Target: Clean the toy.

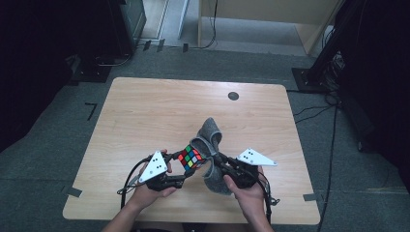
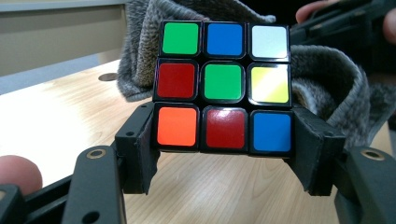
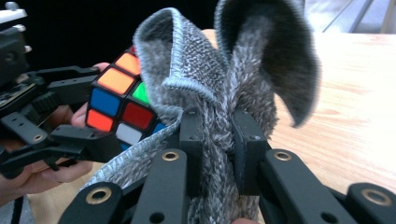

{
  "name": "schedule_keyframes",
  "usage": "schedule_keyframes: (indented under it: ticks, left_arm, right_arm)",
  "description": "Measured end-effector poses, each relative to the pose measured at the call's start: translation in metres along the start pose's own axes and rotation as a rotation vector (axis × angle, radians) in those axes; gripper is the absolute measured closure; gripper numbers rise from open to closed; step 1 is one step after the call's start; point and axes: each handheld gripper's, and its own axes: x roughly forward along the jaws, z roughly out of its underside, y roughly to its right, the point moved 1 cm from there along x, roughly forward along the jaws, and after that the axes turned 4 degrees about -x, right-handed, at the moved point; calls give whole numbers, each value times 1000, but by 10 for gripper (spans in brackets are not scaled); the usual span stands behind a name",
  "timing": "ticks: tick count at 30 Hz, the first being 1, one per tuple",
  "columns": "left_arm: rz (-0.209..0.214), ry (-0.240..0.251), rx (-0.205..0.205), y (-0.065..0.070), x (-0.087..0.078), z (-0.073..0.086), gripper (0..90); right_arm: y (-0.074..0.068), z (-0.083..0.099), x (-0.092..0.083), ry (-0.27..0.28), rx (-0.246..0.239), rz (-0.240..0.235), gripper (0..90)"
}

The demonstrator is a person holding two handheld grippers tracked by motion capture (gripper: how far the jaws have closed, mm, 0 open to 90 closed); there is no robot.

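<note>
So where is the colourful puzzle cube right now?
In the high view the cube is held up over the near middle of the table, clamped in the left gripper, right beside the grey cloth.

Open wooden bench (image 1: 145, 116) stretches bare to the left, right and far side of the two hands, offering free passage. Between them, a grey cloth (image 1: 209, 137) bunched against a colour cube (image 1: 191, 157) blocks the middle; a dark round spot (image 1: 233, 95) lies well beyond.

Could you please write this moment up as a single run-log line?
left gripper: shut on cube | right gripper: shut on cloth | cube: held above table, cloth touching it
</note>
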Motion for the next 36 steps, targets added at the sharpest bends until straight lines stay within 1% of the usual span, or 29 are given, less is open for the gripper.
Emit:
schedule_keyframes:
  ticks: [2,3,5,6,8,9,10,11,13,14,15,16,19,21,23,26,28,30,33,36]
  left_arm:
    - [19,15,-43,-1,0,0,347]
    - [21,19,-55,-2,0,1,347]
    - [15,23,-76,-4,1,1,347]
    - [2,24,-84,-6,0,0,347]
    - [-32,14,-102,-10,0,0,347]
    - [-54,7,-106,-12,0,1,347]
    - [-76,-3,-112,-15,0,2,347]
    - [-98,-14,-126,-18,1,3,347]
    - [-136,-44,-161,-24,4,6,346]
    - [-158,-61,-174,-26,6,8,347]
    - [-184,-77,-179,-28,9,10,347]
    - [-204,-96,-180,-29,11,13,347]
    - [-255,-155,-181,-33,18,19,346]
    - [-275,-183,-187,-36,22,23,346]
    - [-303,-213,-179,-37,26,25,346]
    - [-329,-249,-178,-38,32,28,346]
    - [-349,-276,-167,-38,37,29,345]
    - [-357,-290,-173,-38,39,30,345]
    - [-366,-307,-174,-39,44,32,344]
    - [-382,-325,-173,-41,47,33,344]
  right_arm:
    - [-2,0,1,-4,-10,-6,773]
    - [-1,1,2,-3,-5,-10,774]
    - [1,3,3,-9,5,-20,773]
    - [3,4,3,-16,-1,-9,773]
    - [7,6,3,-27,-11,34,772]
    - [9,7,4,-39,-32,69,771]
    - [11,9,4,-53,-68,113,771]
    - [13,11,4,-67,-89,146,769]
    - [21,15,5,-83,-108,192,765]
    - [26,17,5,-94,-111,220,764]
    - [31,19,5,-102,-103,239,764]
    - [36,22,5,-107,-89,253,762]
    - [50,29,3,-123,-77,311,760]
    - [58,33,1,-123,-64,340,758]
    - [66,36,-1,-121,-48,374,757]
    - [74,41,-3,-122,-27,410,752]
    - [78,43,-4,-120,-22,420,741]
    - [80,45,-4,-116,-25,423,735]
    - [80,49,-2,-119,-31,418,737]
    - [81,53,0,-123,-20,406,739]
